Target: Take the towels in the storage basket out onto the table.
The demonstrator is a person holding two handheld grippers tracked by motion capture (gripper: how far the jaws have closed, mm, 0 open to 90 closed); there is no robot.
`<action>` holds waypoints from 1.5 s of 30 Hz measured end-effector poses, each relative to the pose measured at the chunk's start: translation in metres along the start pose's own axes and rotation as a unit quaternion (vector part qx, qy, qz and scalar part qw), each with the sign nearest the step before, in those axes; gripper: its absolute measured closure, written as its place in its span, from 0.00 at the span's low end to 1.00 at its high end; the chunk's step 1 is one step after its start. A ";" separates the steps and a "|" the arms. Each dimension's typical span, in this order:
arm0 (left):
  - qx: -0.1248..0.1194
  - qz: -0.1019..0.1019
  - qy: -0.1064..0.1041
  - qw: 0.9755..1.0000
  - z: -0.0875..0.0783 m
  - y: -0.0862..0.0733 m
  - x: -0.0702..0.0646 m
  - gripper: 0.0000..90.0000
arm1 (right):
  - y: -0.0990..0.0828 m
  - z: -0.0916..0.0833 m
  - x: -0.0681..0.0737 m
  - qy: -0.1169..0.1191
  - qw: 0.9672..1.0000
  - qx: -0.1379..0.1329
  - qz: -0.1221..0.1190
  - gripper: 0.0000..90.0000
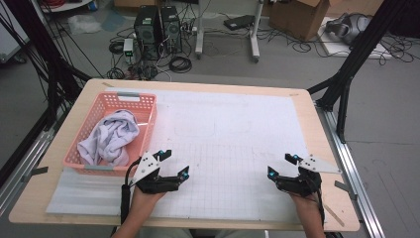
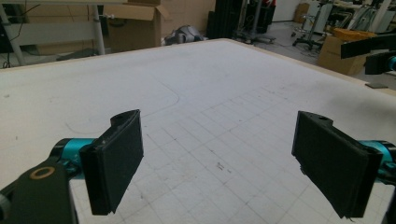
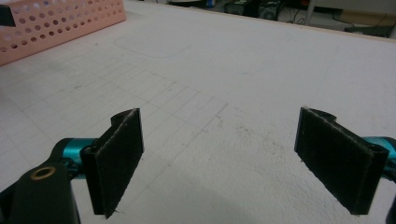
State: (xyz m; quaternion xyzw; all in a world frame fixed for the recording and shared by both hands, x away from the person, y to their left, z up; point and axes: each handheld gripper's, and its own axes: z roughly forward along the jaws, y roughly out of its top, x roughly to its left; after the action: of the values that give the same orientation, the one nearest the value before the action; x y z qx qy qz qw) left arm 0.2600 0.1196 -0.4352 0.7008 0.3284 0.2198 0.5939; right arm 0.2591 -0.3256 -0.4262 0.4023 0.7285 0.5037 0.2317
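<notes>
At the table's left a crumpled pale lilac cloth [image 1: 110, 137] lies untouched inside the pink perforated plastic basket [image 1: 148, 119], while the left gripper [image 1: 174, 164] just beside it and the right gripper [image 1: 281, 165] rest wide open, empty, work unstarted.

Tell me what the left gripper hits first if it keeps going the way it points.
Probably nothing soon: the open left gripper points across the bare white gridded mat. The pink basket sits off to its side.

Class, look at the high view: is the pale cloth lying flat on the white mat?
No: the cloth sits bunched inside the pink basket at the table's left, not on the mat.
</notes>
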 end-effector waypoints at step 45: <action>-0.042 -0.002 -0.033 0.999 0.000 0.047 -0.003 0.19 | 0.001 0.003 0.006 0.011 1.000 0.000 0.018 0.16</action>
State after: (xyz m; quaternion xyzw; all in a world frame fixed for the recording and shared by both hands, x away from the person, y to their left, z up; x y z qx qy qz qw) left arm 0.2674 0.1137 -0.3890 0.6815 0.3004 0.2091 0.6337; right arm 0.2585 -0.3189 -0.4262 0.4096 0.7236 0.5122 0.2151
